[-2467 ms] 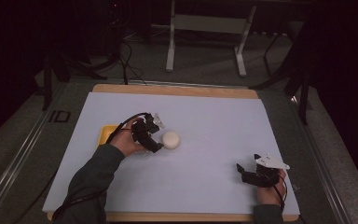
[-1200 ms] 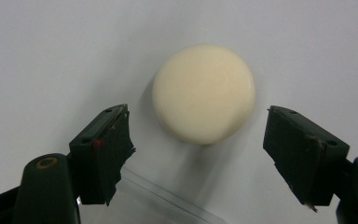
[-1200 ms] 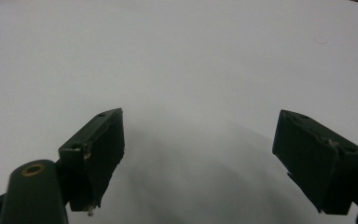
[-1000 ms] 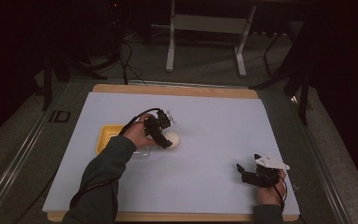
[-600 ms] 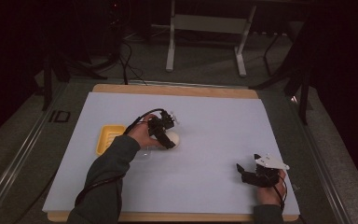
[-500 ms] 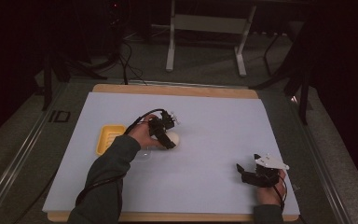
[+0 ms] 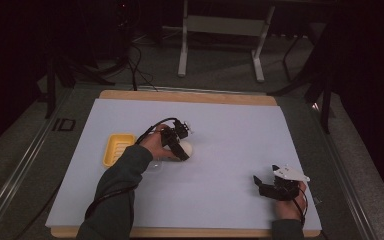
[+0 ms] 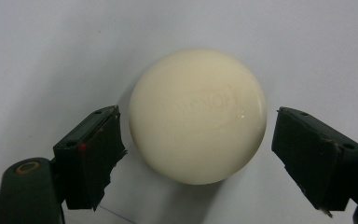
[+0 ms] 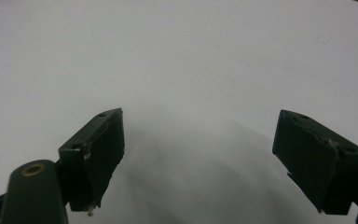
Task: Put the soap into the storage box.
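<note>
Soap (image 8: 198,116) is sitting on the white bench (image 7: 230,130) between the left gripper's (image 8: 198,161) just-opening, untouching jaws, so they're best being centred and closed gently, since it's probably slippery.

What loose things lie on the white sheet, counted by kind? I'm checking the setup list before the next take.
Round cream soap bar: 1
Yellow soap dish: 1
Total: 2
</note>
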A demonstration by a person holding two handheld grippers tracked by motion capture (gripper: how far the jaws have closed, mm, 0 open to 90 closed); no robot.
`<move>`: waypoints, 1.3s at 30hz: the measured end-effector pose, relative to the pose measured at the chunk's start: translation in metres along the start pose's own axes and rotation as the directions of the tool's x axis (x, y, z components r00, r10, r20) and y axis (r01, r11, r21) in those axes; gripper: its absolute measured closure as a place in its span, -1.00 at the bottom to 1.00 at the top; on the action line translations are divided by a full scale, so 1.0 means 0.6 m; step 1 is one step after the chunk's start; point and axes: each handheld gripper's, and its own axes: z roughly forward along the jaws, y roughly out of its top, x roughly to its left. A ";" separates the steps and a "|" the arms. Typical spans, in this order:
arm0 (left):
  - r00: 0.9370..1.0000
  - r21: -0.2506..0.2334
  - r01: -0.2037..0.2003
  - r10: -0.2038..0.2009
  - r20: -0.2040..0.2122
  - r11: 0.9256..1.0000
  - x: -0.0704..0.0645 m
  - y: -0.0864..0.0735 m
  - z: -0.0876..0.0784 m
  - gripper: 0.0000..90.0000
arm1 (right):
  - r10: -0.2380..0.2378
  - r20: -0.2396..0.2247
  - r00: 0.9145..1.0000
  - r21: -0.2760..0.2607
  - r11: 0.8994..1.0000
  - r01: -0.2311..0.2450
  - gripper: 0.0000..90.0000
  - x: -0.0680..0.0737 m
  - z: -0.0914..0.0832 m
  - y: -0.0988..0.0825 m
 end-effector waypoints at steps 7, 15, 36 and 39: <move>1.000 0.016 0.008 -0.009 0.012 1.000 0.002 0.001 0.008 -0.62 | 0.000 0.001 1.000 0.000 1.000 0.000 -0.63 0.000 0.000 0.000; 1.000 0.044 0.015 -0.016 0.010 0.999 0.002 0.007 0.018 -0.53 | -0.004 -0.001 1.000 0.001 1.000 0.004 -0.63 0.000 0.001 0.000; 1.000 0.142 -0.010 0.012 -0.014 0.990 -0.003 0.024 0.034 -0.49 | -0.008 -0.001 1.000 0.006 1.000 0.008 -0.63 0.000 0.001 0.000; 1.000 0.162 -0.021 0.023 -0.008 0.987 -0.003 0.024 0.033 -0.49 | -0.007 -0.003 1.000 0.005 1.000 0.007 -0.63 0.000 0.001 0.000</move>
